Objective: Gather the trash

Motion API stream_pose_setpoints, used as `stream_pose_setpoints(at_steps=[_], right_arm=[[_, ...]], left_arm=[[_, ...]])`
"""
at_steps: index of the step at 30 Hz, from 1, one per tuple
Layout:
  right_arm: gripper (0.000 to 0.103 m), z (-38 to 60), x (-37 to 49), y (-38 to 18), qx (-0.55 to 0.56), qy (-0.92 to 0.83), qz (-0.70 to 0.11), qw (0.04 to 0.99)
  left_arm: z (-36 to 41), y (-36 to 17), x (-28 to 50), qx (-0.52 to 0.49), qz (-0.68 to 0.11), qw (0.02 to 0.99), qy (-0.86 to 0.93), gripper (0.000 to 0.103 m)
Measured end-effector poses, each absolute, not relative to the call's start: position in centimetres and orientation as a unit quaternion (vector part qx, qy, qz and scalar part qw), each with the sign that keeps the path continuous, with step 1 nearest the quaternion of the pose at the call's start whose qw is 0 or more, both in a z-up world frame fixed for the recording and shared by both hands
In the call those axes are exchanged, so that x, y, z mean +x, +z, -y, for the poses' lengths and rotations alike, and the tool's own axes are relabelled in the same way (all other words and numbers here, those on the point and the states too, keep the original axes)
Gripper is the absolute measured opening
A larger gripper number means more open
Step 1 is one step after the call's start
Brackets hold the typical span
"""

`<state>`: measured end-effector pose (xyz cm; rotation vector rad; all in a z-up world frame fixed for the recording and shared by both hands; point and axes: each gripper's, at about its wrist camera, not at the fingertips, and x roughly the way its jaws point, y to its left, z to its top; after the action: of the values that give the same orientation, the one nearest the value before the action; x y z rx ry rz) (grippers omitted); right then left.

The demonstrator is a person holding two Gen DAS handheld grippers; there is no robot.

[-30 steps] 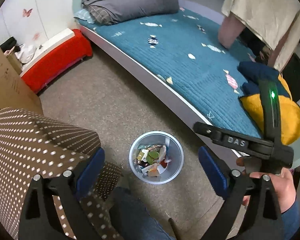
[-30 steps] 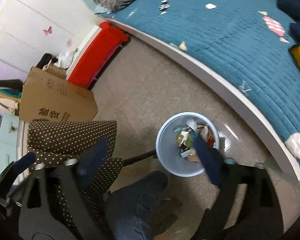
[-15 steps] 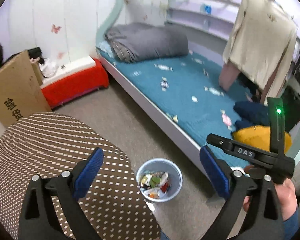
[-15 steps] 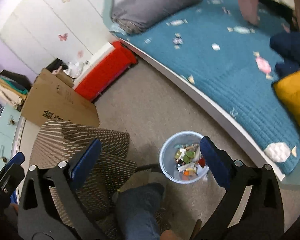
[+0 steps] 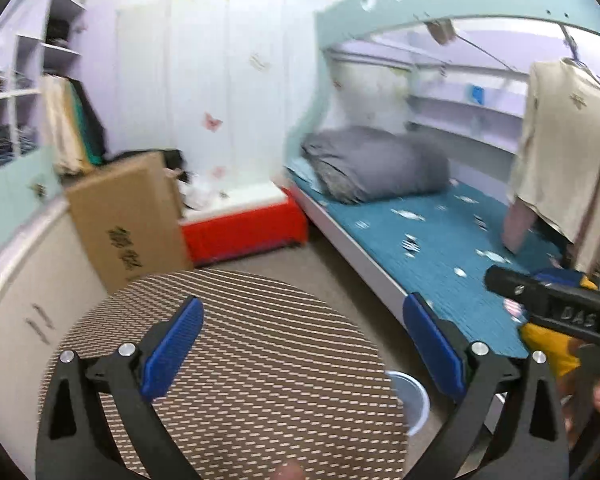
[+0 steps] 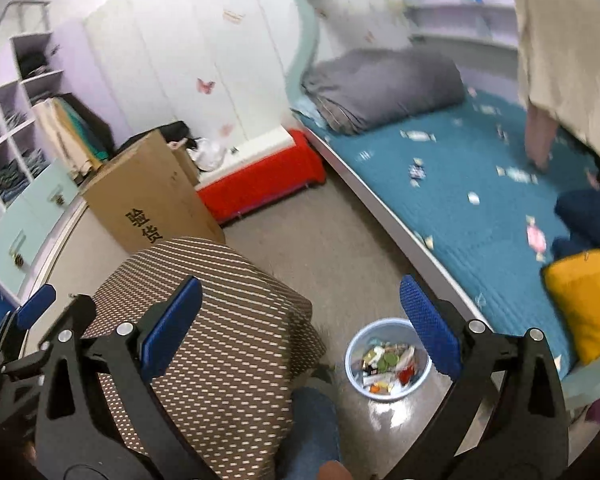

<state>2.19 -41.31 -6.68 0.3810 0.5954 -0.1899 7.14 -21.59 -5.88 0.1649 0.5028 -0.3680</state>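
A pale blue trash bin point(image 6: 387, 359) full of wrappers stands on the floor beside the bed; only its rim point(image 5: 414, 400) shows in the left wrist view. Small candy wrappers point(image 6: 536, 237) and paper scraps point(image 6: 417, 171) lie scattered on the teal bedspread point(image 6: 472, 168). My left gripper point(image 5: 300, 344) is open and empty, raised above a dotted brown seat point(image 5: 260, 360). My right gripper point(image 6: 300, 320) is open and empty, above the floor left of the bin. The right gripper's body point(image 5: 556, 308) shows at the left view's right edge.
A cardboard box point(image 6: 148, 192) and a red bench point(image 6: 260, 184) stand by the wall. A grey folded duvet point(image 6: 380, 88) lies at the bed's head. A yellow cushion point(image 6: 588, 300) and navy cloth point(image 6: 592, 212) lie on the bed. A beige garment point(image 5: 564, 148) hangs over it.
Both grippers have tilted up from looking down at the bin toward the room and bed. The bin has slid low in both views. Both grippers stay open.
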Motion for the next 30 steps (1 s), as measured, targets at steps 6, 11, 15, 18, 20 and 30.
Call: stream_pose_setpoints(at_steps=[6, 11, 15, 18, 20, 30], right_arm=[[0.097, 36.7, 0.7, -2.0, 0.132, -0.074, -0.245, 0.958], [0.097, 34.1, -0.5, 0.7, 0.103, -0.058, -0.217, 0.969], [0.097, 32.4, -1.6, 2.4, 0.078, -0.059, -0.193, 0.976], [0.097, 31.4, -2.3, 3.4, 0.061, -0.064, -0.179, 0.98], [0.097, 30.8, -2.8, 4.0, 0.054, -0.064, -0.169, 0.982], [0.097, 29.3, -3.7, 5.1, 0.048, -0.061, -0.149, 0.986]], left_arm=[[16.9, -2.5, 5.6, 0.051, -0.222, 0.964, -0.135, 0.098], [13.8, -0.1, 4.1, 0.039, -0.201, 0.973, -0.109, 0.098], [12.6, 1.3, 3.0, 0.031, -0.181, 0.978, -0.1, 0.098], [11.6, 2.3, 2.0, 0.016, -0.167, 0.981, -0.097, 0.098], [11.0, 2.9, 1.4, 0.008, -0.157, 0.983, -0.093, 0.098], [9.3, 4.7, -0.7, -0.015, -0.131, 0.988, -0.079, 0.098]])
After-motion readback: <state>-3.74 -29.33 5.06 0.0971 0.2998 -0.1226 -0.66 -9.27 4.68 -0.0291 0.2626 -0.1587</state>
